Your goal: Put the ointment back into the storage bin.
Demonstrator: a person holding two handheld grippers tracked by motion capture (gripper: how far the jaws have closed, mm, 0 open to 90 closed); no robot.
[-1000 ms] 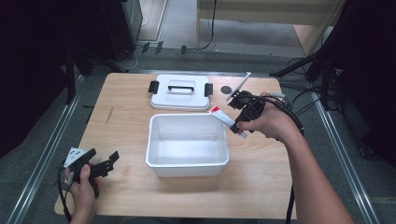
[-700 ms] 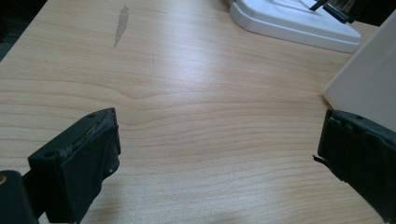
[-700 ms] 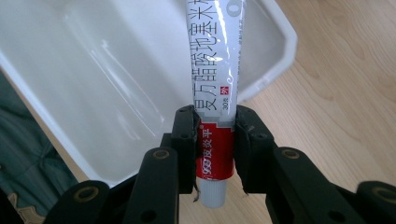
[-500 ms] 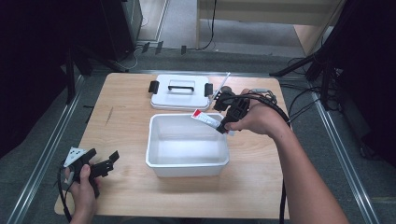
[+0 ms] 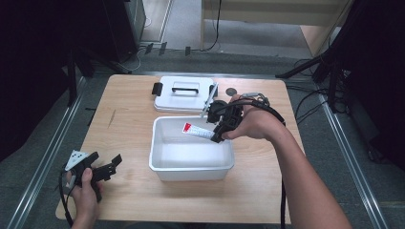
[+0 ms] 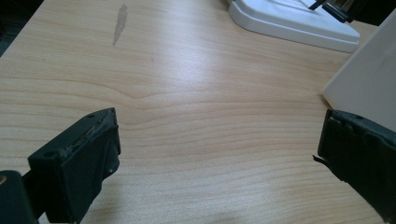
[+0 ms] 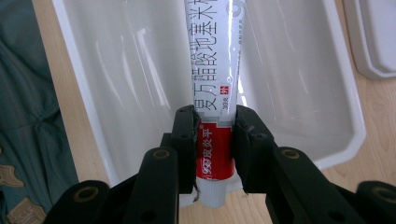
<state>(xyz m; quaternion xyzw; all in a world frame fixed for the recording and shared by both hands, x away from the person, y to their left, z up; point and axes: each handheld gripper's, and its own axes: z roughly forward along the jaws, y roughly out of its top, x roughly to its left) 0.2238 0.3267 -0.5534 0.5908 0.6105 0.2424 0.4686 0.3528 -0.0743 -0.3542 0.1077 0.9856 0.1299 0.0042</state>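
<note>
We hold white-and-red printed tube (image 7: pixel 215 93) clamped in right gripper (image 7: pixel 215 154), its long axis pointing ahead over white rectangular plastic tub (image 5: pixel 191 169); left gripper (image 5: pixel 102 169) wide open, empty, well apart.

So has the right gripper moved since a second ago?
Yes. The right gripper, clamping the white-and-red tube, shifted left from beside the white plastic bin to over it.

Your right gripper (image 7: pixel 215 140) is clamping a white tube (image 7: pixel 215 70) by its red band, both jaws pressing its sides. The tube is hanging over a white tub (image 7: pixel 116 70), which is sitting on a wooden table (image 7: pixel 378 154).
</note>
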